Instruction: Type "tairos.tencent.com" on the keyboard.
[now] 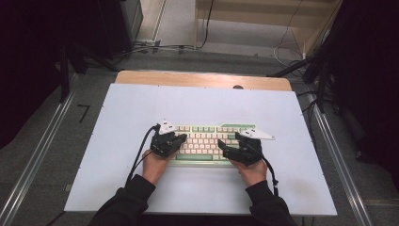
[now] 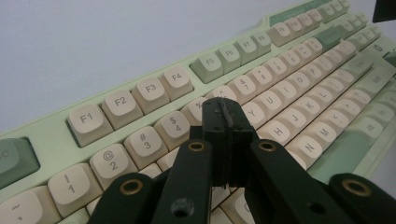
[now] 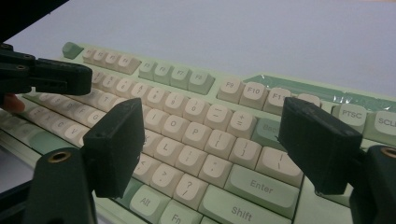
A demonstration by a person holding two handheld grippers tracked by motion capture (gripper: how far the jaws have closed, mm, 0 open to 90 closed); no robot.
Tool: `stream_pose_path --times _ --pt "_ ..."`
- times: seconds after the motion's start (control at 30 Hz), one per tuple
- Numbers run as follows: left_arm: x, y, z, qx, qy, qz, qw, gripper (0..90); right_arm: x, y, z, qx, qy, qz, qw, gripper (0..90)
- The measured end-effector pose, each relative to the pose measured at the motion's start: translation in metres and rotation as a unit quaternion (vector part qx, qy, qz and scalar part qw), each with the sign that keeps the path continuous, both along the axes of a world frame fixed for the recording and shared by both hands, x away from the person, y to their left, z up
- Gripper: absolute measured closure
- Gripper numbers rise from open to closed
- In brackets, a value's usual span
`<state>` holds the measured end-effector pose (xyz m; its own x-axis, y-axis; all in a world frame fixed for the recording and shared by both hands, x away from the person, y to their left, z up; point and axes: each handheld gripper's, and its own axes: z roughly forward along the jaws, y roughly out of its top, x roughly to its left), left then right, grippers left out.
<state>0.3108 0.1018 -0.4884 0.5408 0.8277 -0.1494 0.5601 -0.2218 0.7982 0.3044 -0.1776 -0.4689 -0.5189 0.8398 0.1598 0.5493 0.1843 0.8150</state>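
A pale green keyboard (image 1: 207, 141) with cream keycaps lies flat on the white worktop (image 1: 141, 103), a little nearer the person's edge than the middle, its long side running across. In the left gripper view the left tool (image 2: 224, 116) has its two black jaws pressed together with nothing between them, the joined tips poised over the number row near the 5 and T keys — whether they touch a keycap I can't quite tell. In the right gripper view the right tool (image 3: 210, 140) stands wide open, its jaws apart above the keys around P, L and Enter, gripping nothing. From the high view both hands come in from the near edge, the left hand (image 1: 157, 162) at the keyboard's left end, the right hand (image 1: 251, 167) at its right end.
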Motion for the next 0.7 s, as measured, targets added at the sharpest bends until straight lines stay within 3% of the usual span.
stream_pose_path --times 0.7 --pt "0.0019 -0.0009 -0.0021 0.017 0.008 0.003 0.9998 90.0 0.0003 0.0012 -0.0006 -0.003 0.002 0.000 1.0000 21.3"
